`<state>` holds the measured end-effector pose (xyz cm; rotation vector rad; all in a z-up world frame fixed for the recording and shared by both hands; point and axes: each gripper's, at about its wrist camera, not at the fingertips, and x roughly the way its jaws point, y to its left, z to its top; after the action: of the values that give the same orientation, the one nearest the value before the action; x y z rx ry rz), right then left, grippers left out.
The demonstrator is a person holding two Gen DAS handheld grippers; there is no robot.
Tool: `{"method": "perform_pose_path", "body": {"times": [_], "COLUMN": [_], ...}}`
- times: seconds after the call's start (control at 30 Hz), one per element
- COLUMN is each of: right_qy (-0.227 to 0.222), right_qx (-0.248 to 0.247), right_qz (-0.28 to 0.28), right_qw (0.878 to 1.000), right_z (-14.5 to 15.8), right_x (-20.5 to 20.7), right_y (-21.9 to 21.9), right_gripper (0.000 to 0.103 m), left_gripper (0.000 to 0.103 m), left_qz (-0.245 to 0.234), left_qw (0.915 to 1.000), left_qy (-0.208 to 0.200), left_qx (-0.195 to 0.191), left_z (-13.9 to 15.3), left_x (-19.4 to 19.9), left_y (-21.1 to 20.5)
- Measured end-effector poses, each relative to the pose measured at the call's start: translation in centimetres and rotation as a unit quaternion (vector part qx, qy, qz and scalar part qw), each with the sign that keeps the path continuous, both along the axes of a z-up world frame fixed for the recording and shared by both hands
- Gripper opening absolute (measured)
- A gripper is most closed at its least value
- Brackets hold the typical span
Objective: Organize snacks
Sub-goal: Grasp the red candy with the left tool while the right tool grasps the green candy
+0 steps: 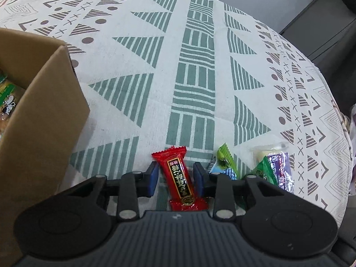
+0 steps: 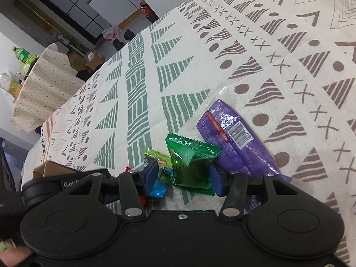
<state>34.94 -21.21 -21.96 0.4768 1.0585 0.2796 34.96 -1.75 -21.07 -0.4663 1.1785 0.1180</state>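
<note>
Your left claw [image 1: 176, 176] sits low in the left wrist view, spread, with the red candy [image 1: 180, 176] lying between its blue pads [image 1: 153, 178]; there is a visible gap on both sides, so nothing is pinched yet. The candy rests on the patterned worktop [image 1: 155, 66], its long axis running slightly aslant to the pads. Square the claw to the wrapper before you close, and take it across the firm middle, not the crimped ends, which would likely slip out.

The cardboard box [image 1: 51, 102] stands at the left edge of that view, its near wall close to your claw, with a printed snack packet [image 1: 7, 98] already inside. That looks like the place for the candy. Lift clear of the wall before you swing left, so the wrapper does not catch on the rim.

Your right claw [image 2: 184, 175] in the lower middle of the right wrist view is also spread, straddling the green packet [image 2: 191, 164], which appears to touch neither pad. This packet is puffy and leans against the purple packet [image 2: 235, 138] to its right, with a small yellow-green sweet [image 2: 155, 155] and a blue wrapper [image 2: 159, 189] crowding the left pad. Close slowly so you trap only the green one; if a neighbour drags along, ease off and reset.
</note>
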Motion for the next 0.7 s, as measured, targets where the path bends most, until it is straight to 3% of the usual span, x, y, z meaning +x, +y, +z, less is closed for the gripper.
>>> {"method": "perform_pose_path", "body": {"times": [0.07, 0.1, 0.2, 0.7], "right_qy": [0.000, 0.002, 0.013, -0.009], "right_qx": [-0.008, -0.013, -0.014, -0.003], "right_qz": [-0.007, -0.011, -0.025, -0.028], "right_qw": [1.000, 1.000, 1.000, 1.000], "right_z": [-0.1, -0.2, -0.3, 3.9], "right_x": [0.3, 0.4, 0.7, -2.9], "right_y": [0.2, 0.3, 0.2, 0.4], "right_gripper": [0.048, 0.039, 0.029, 0.027], "left_gripper": [0.023, 0.018, 0.017, 0.017], "left_qz": [0.004, 0.006, 0.003, 0.005], "left_qw": [1.0000, 0.9999, 0.9998, 0.9994], "left_qy": [0.003, 0.006, 0.006, -0.021], "left_qx": [0.007, 0.013, 0.018, 0.026], "left_z": [-0.2, -0.2, 0.0, 4.4], "left_x": [0.1, 0.2, 0.3, -3.2], "left_y": [0.0, 0.0, 0.0, 0.9]}}
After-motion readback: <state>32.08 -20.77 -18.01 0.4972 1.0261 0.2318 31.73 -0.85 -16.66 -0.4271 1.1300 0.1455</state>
